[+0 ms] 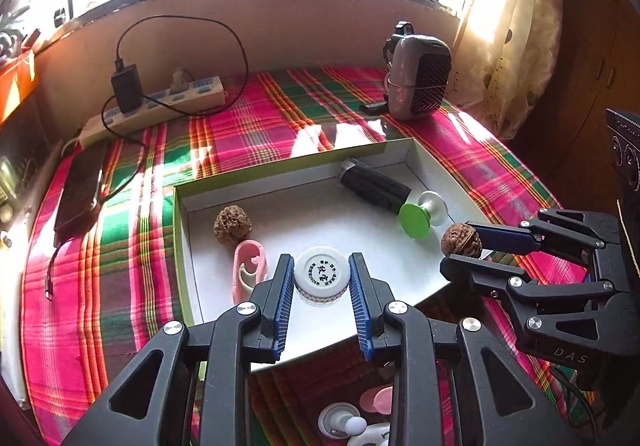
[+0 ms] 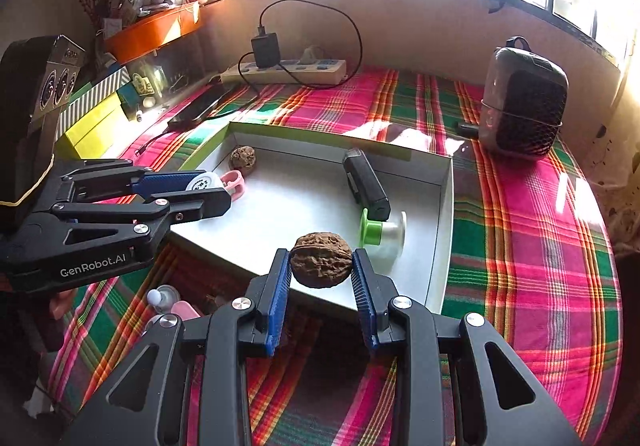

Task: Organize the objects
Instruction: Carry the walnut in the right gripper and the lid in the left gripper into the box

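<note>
A white-capped jar (image 1: 322, 275) is clamped in the left gripper (image 1: 322, 288), a walnut (image 2: 321, 259) in the right gripper (image 2: 321, 278); the open box (image 1: 280, 170) lies toward twelve o'clock of both, the right nearer its rim.

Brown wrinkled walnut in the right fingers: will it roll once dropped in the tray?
Probably yes. The brown wrinkled walnut is rounded, and the white cardboard tray floor looks flat and smooth. Its ridged shell likely grips the blue ribbed fingers well. It looks rigid, unlikely to deform.
</note>
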